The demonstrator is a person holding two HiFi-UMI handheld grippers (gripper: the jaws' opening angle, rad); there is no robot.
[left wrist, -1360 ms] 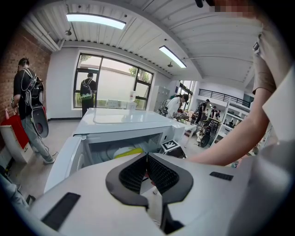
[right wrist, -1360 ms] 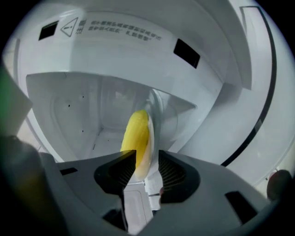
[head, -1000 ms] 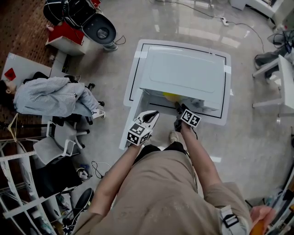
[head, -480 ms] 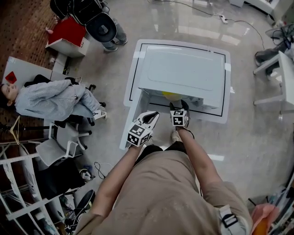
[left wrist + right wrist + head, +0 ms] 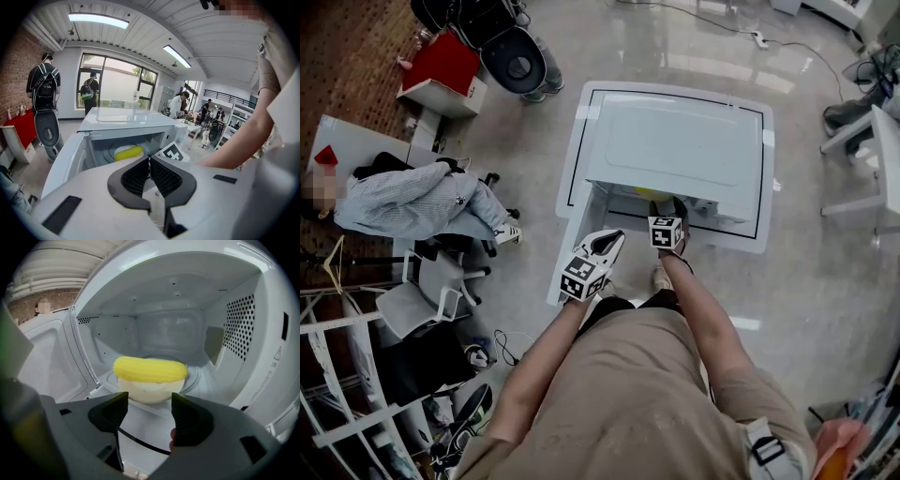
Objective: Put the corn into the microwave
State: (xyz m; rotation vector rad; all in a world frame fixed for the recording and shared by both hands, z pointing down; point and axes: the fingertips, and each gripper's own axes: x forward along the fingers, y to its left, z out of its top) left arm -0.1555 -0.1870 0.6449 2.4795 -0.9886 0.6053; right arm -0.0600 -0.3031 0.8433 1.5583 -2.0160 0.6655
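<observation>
Lying on a bowl, the corn spans the microwave sideways

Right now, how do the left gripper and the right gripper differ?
The left gripper has its jaws shut; the right gripper has just been opening its jaws, which stand wide with nothing between them. The right gripper points into the microwave at the corn; the left gripper hangs outside it. Both hold nothing.

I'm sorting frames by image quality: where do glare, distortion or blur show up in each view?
Head view: evenly lit, glare patches on the glossy floor, edges bend. Left gripper view: heavy fisheye, dark corners, window bright. Right gripper view: corn sharp inside the bright microwave, near foreground blurred.
</observation>
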